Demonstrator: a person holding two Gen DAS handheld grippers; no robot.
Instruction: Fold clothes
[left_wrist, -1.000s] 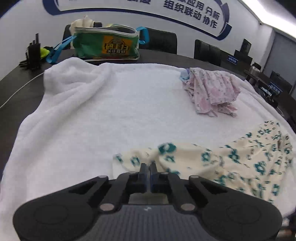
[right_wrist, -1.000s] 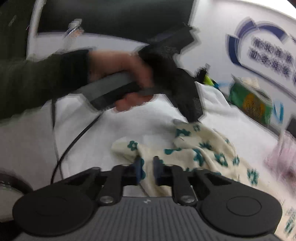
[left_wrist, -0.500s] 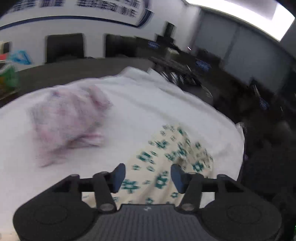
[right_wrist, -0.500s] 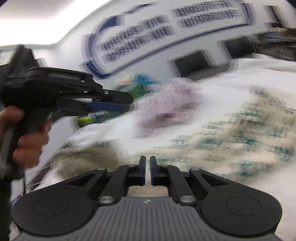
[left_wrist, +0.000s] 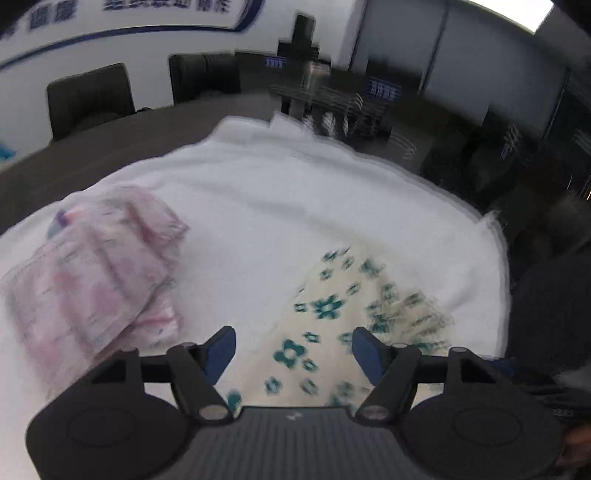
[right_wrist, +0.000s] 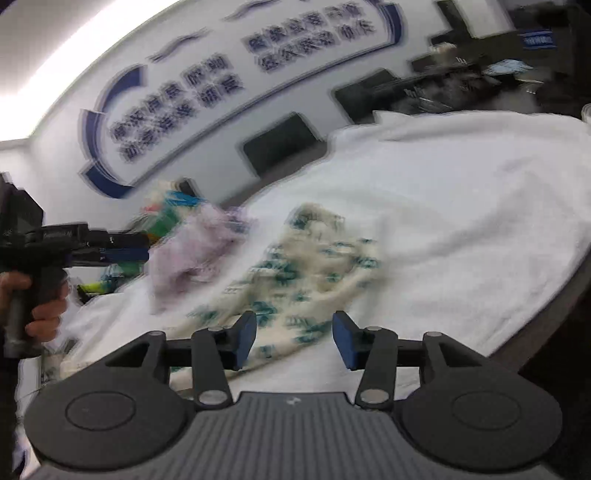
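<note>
A cream garment with teal flowers (left_wrist: 325, 314) lies crumpled on the white towel (left_wrist: 277, 206), toward its right edge. My left gripper (left_wrist: 293, 349) hovers over the garment's near part; its jaws are opening and nothing is pinched between them. A folded pink garment (left_wrist: 96, 266) sits to its left. In the right wrist view, my right gripper (right_wrist: 294, 334) is also opening above the cream garment (right_wrist: 295, 266), its pads not pressing the cloth. The left gripper (right_wrist: 142, 246) shows there at the left, held by a hand (right_wrist: 44, 310), near the pink garment (right_wrist: 192, 251).
The towel covers a dark table (left_wrist: 110, 147), whose edge runs close on the right (right_wrist: 554, 306). A green bag (right_wrist: 166, 218) stands behind the pink garment. Black chairs (left_wrist: 88, 99) line the far side, and a cluttered desk with hangers (left_wrist: 332, 107) stands beyond.
Both grippers were shut at the cream garment's edge a second ago and now stand apart, off the cloth. Both views have swung across the towel toward its right side.
</note>
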